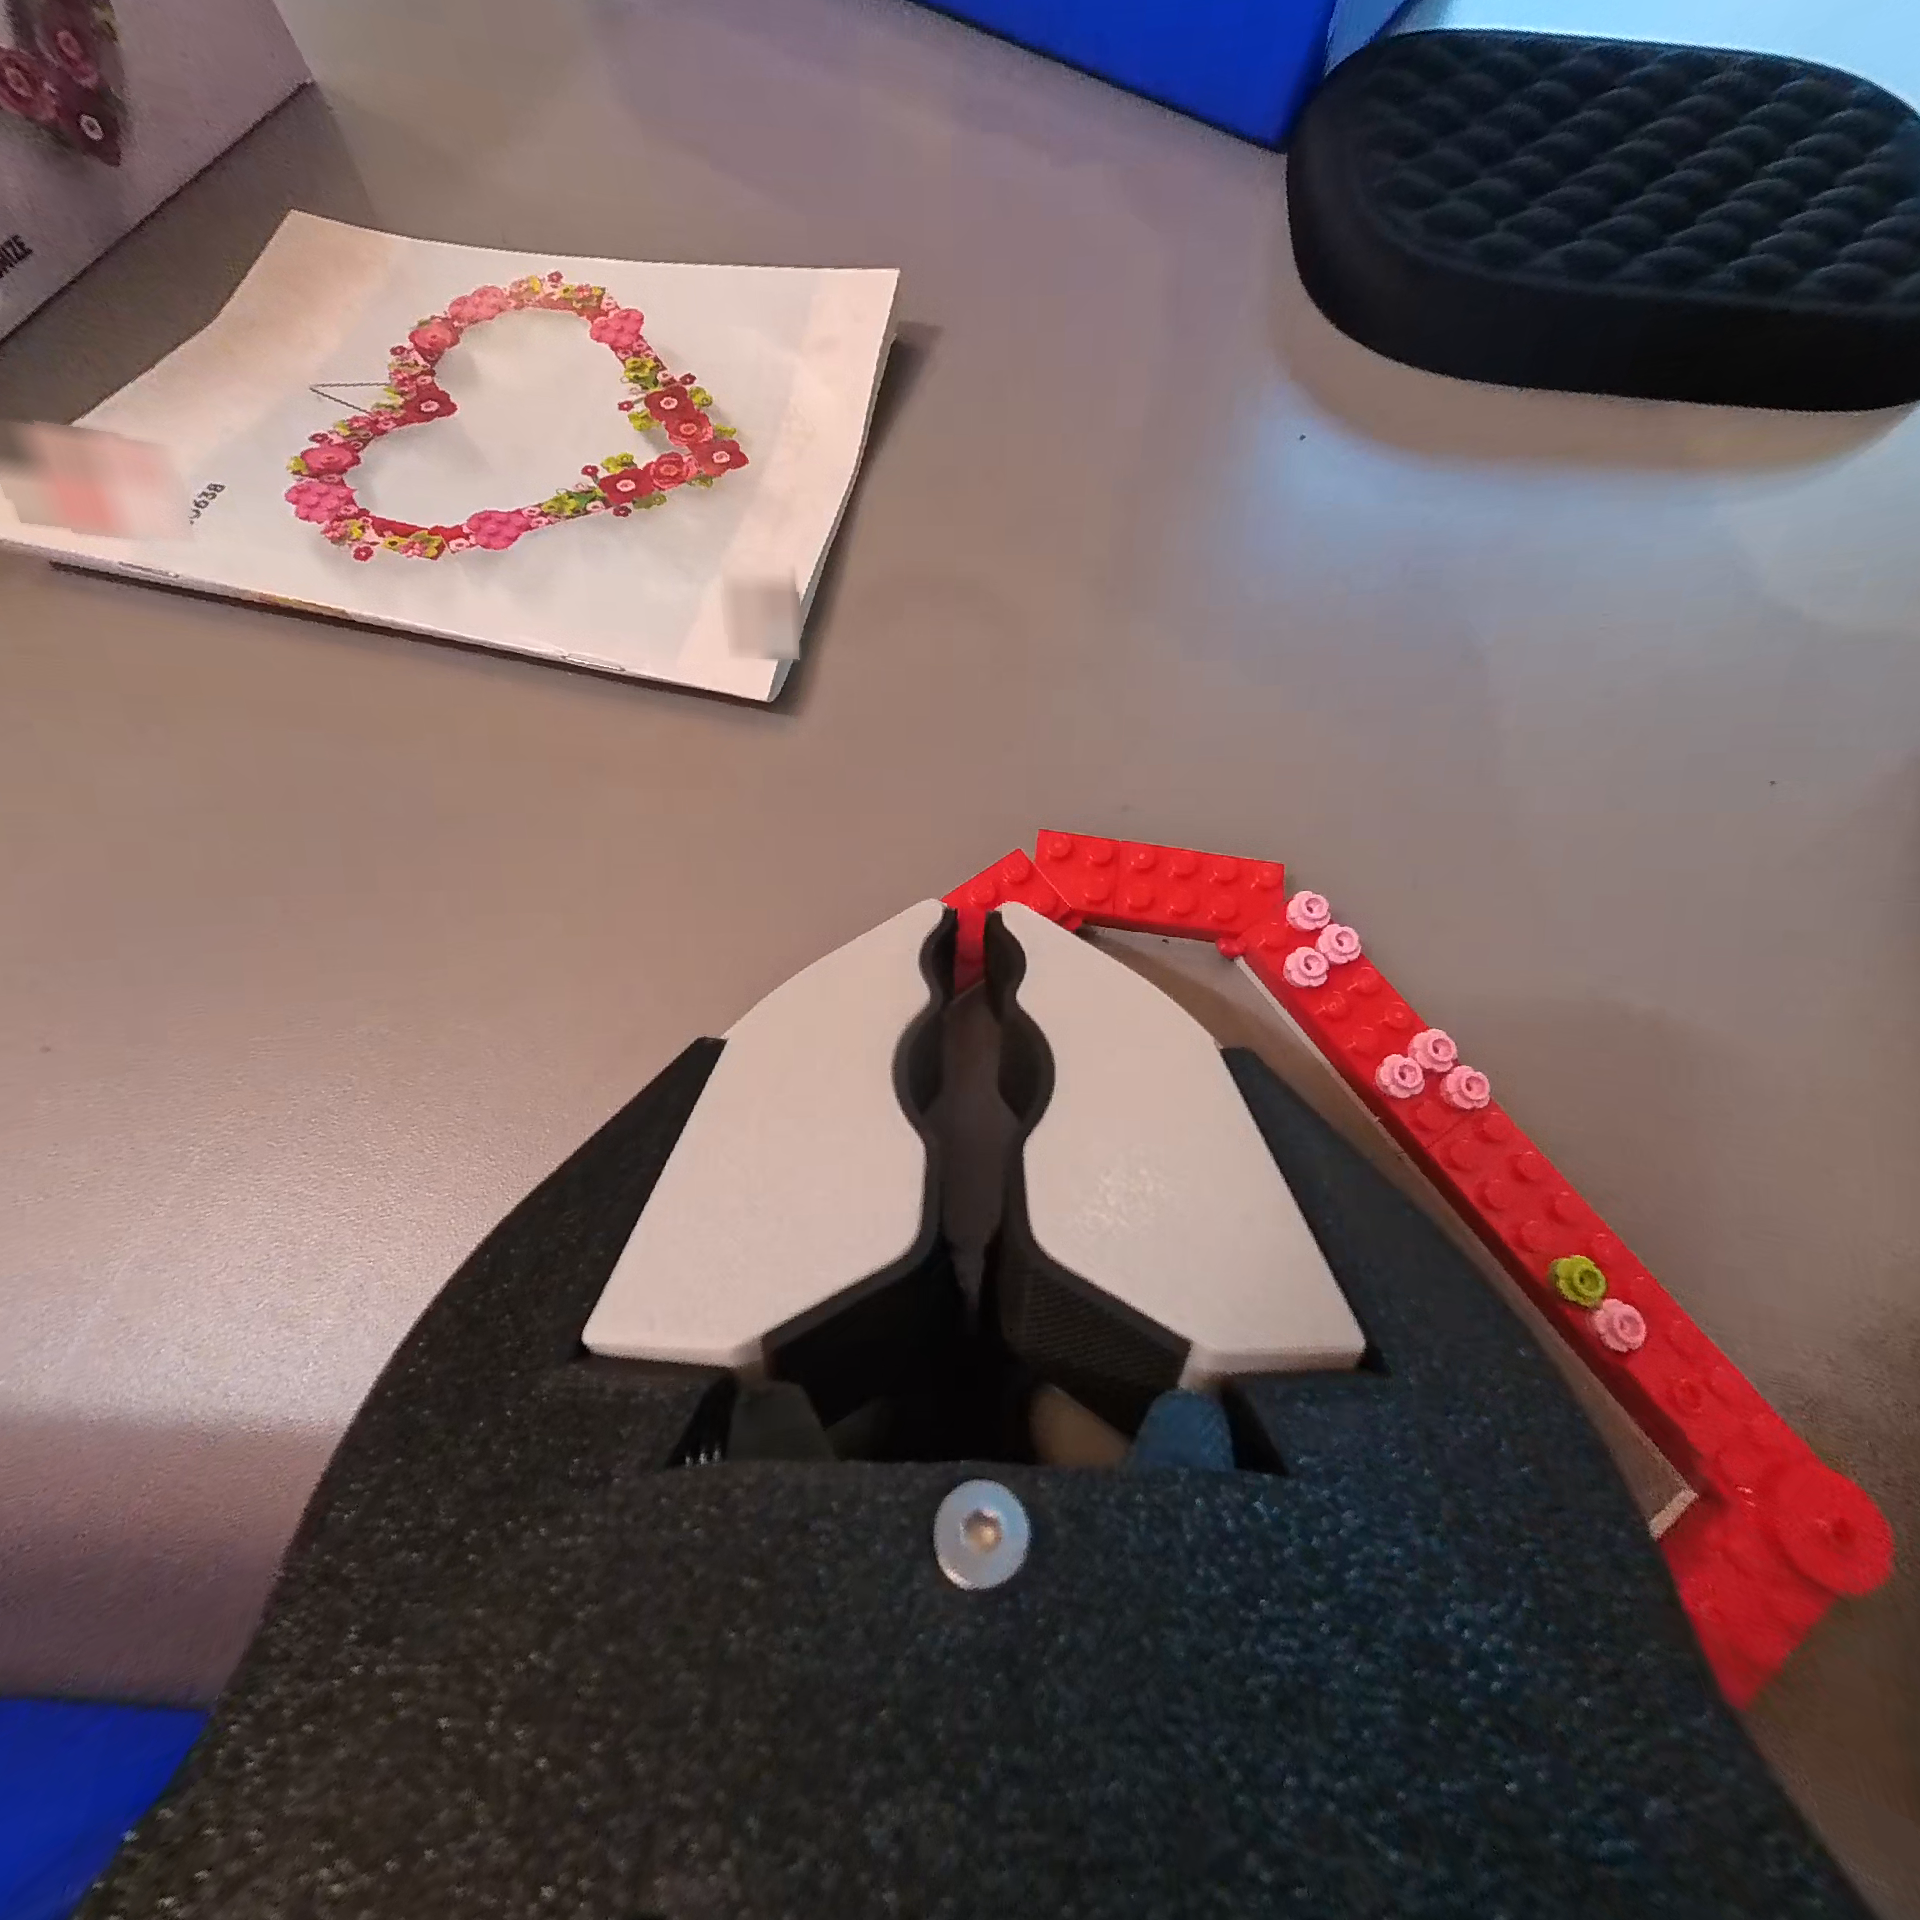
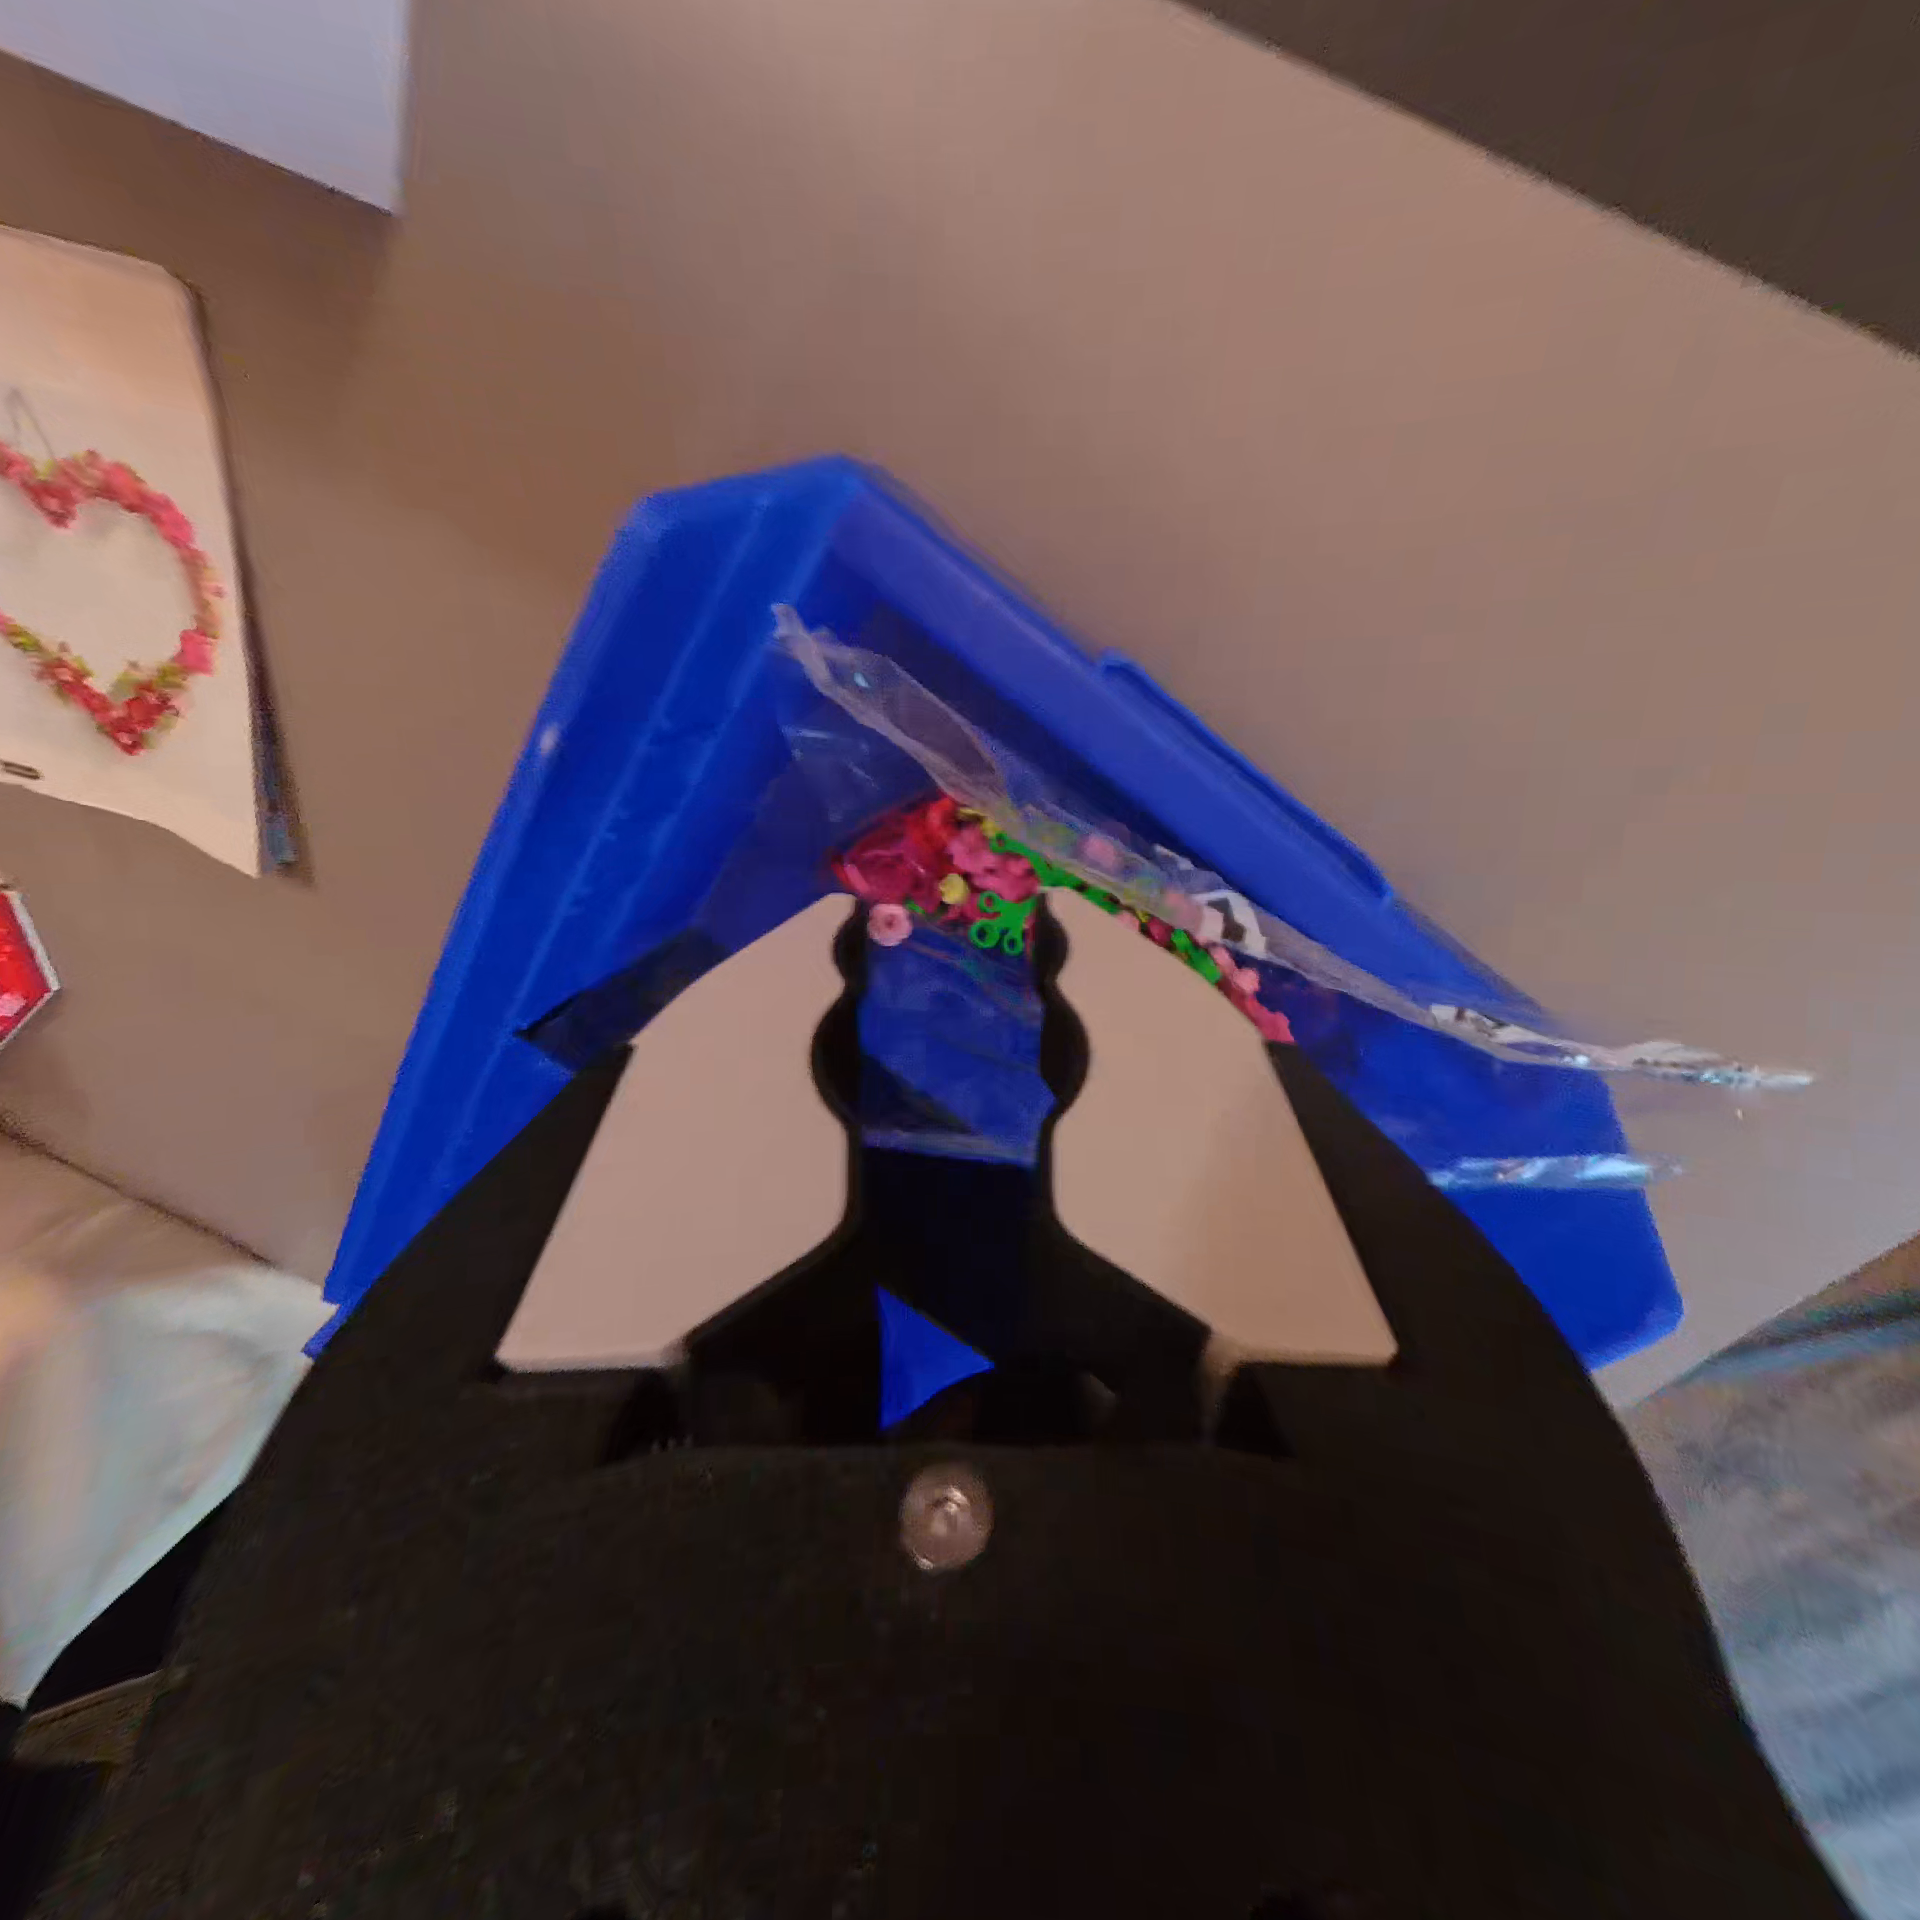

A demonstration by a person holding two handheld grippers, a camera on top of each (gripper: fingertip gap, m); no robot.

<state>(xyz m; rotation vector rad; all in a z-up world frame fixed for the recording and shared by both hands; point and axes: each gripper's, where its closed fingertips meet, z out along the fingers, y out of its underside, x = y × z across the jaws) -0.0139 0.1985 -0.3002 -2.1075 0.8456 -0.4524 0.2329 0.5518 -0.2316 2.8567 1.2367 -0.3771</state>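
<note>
My left gripper [image 1: 970, 920] is shut on the edge of a red brick frame [image 1: 1174, 883] that lies on the grey table. The frame runs back along the gripper's right side and carries small pink flower studs [image 1: 1314, 935] and one green stud [image 1: 1576, 1278]. My right gripper [image 2: 948, 914] is open above a blue plastic bin [image 2: 644, 790]. Its fingers [image 2: 1049, 935] straddle a clear plastic bag [image 2: 935, 727] of small pink, red and green pieces [image 2: 956, 862] inside the bin. The right wrist view is blurred.
An instruction booklet [image 1: 582, 457] with a flowered heart picture lies at the far left; it also shows in the right wrist view [image 2: 104, 582]. A box [image 1: 104, 125] stands behind it. A black quilted pad [image 1: 1600, 218] sits at the far right, blue bins beyond. The grippers' ends are close to 45 cm from one another.
</note>
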